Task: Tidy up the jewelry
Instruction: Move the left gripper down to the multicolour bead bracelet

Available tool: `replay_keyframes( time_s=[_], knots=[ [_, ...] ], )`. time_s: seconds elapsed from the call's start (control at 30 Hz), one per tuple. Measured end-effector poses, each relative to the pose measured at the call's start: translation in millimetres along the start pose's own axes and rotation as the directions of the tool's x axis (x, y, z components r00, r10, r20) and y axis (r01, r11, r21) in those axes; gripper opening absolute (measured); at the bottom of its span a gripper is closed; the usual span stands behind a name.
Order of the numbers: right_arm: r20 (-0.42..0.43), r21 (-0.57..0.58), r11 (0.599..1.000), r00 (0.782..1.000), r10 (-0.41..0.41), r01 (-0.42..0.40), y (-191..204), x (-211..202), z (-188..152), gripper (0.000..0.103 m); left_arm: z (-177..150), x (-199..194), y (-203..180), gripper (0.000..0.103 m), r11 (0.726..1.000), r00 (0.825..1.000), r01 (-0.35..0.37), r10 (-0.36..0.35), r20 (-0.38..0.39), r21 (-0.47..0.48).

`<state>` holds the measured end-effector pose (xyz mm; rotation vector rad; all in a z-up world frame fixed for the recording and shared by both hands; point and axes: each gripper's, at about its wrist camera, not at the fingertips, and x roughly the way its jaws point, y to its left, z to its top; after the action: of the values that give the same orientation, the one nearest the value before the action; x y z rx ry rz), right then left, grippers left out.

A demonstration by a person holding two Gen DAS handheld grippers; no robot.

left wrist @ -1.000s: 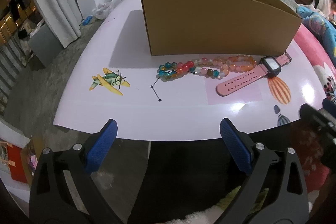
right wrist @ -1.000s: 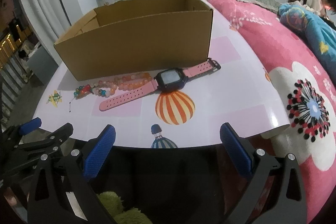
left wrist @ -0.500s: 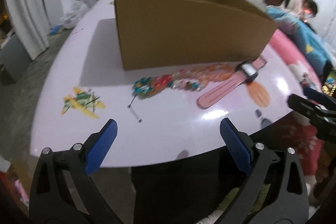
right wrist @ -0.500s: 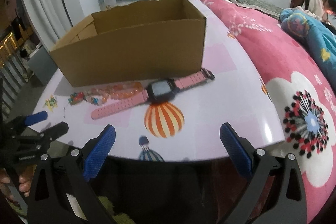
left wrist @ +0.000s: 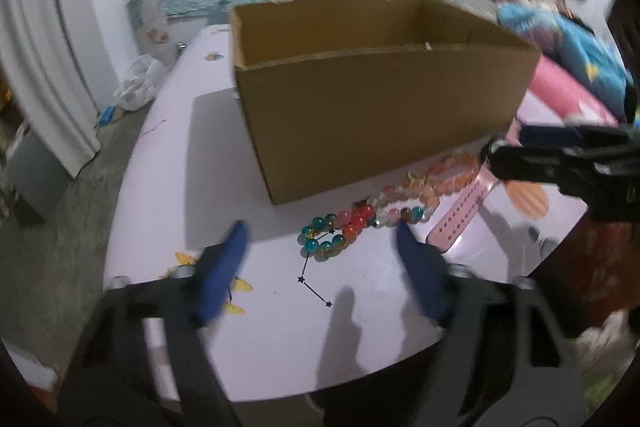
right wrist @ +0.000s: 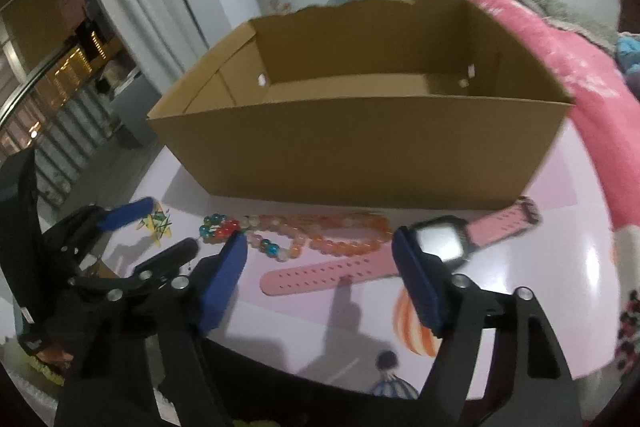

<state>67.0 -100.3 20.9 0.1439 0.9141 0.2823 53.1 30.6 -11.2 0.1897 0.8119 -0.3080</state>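
Big white table (left wrist: 168, 155) under both tongs, printed with balloons and a little yellow plane. Beyond the fingertips of both sits the open cardboard box (right wrist: 360, 151), its near wall facing the cameras, inside bare as far as the right wrist view shows. Just in front of that wall, the pink watch (right wrist: 436, 247) lies flat, dark face right at the tip of the right gripper's (right wrist: 320, 255) right-hand finger, its long perforated strap running across between the two blue pads. The bead necklace (left wrist: 360, 223) is strung out along the box, teal and red end sitting between the left gripper's (left wrist: 320, 247) fingertips and just ahead of them, orange end trailing toward the watch. Left gripper spread wide, nothing held. Right gripper likewise gaping, nothing gripped, hovering over the strap.
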Motion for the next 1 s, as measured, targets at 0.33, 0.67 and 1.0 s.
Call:
replay_keyframes(
  time_s=[0.33, 0.67, 1.0],
  knots=[
    [-0.052, 0.005, 1.000, 0.998, 0.019, -0.019, -0.6, 18.8, 5.3, 0.067, -0.6, 35.5, -10.4, 0.030, 0.989, 0.994, 0.001, 0.014, -0.104, 0.147],
    [-0.055, 0.009, 1.000, 0.998, 0.010, -0.010, -0.8, 19.1, 3.2, 0.067, -1.8, 26.5, -10.6, 0.008, 0.984, 0.996, 0.051, -0.036, -0.087, 0.173],
    [-0.038, 0.013, 1.000, 0.999, 0.010, -0.009, 1.1, 7.4, -2.1, 0.066, 8.2, -9.9, 15.8, 0.008, 0.967, 0.967, 0.252, -0.254, -0.034, -0.032]
  ],
)
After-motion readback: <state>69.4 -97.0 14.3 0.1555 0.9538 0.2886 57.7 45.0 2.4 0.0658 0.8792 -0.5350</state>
